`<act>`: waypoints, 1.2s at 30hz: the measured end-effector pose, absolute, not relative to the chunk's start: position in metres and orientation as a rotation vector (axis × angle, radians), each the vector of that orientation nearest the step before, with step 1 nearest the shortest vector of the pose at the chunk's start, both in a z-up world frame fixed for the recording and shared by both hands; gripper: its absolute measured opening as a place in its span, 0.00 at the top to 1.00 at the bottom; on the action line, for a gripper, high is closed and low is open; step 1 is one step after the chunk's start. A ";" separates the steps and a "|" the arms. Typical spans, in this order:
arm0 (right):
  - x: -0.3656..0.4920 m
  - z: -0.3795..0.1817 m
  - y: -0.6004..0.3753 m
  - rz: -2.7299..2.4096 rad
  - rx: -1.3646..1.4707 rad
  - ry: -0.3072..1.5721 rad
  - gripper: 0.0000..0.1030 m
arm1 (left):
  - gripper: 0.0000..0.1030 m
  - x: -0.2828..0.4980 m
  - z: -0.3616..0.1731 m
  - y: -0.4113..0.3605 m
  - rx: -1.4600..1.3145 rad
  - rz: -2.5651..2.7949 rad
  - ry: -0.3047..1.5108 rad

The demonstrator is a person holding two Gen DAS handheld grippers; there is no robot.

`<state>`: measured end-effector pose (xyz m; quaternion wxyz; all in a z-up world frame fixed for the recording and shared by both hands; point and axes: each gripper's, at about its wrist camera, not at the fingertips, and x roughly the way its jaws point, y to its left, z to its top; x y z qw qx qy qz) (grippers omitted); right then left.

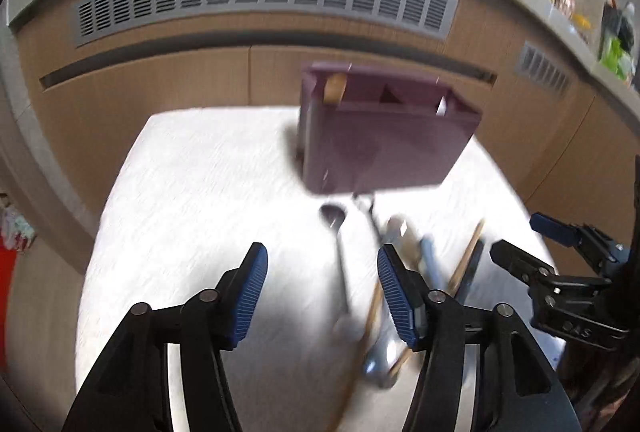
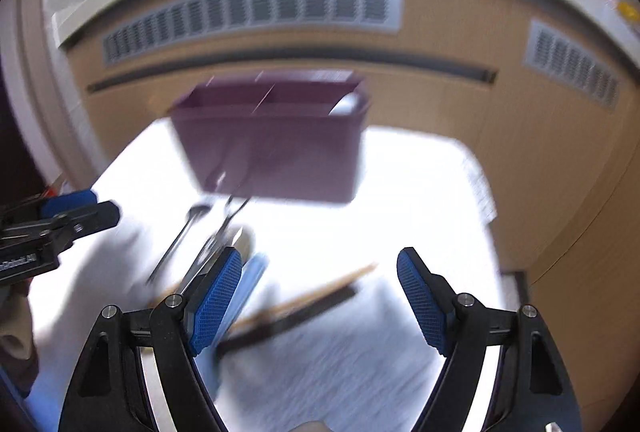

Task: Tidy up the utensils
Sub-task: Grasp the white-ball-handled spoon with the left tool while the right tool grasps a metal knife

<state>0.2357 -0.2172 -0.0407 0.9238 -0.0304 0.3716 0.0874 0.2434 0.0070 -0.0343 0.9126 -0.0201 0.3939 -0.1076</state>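
On the white table (image 1: 192,192), loose utensils (image 1: 360,272), blurred, probably spoons and chopsticks, lie before the purple caddy (image 1: 380,144). Left gripper (image 1: 322,292) and right gripper (image 2: 320,300) tilt downward, jaws apart, empty.

Each gripper consists of two black plastic fingers on jointed linkages, pinned with round silver rivets. The left gripper (image 1: 322,292) carries blue pads (image 1: 248,296) with fine horizontal ribbing on their inner faces. The right gripper (image 2: 320,302) carries blue pads (image 2: 216,302) with a fine cross-hatched mesh texture. White surfaces show behind the black linkage arms. Seen from the side, each gripper body is a black block bearing pale, blurred lettering and small screws.
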 end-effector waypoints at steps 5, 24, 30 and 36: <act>0.211 -0.059 -0.196 0.224 -0.097 0.829 0.25 | 0.42 0.229 -0.054 0.018 -0.043 -0.188 0.869; 0.247 -0.084 -0.163 0.263 -0.007 0.992 0.81 | 0.42 0.223 -0.063 0.025 -0.119 -0.233 0.902; 0.259 -0.086 -0.154 0.286 -0.051 0.995 0.77 | 0.42 0.222 -0.066 0.017 -0.122 -0.261 0.922; 0.252 -0.082 -0.158 0.296 -0.093 0.978 0.93 | 0.51 0.210 -0.064 0.007 -0.099 -0.298 0.880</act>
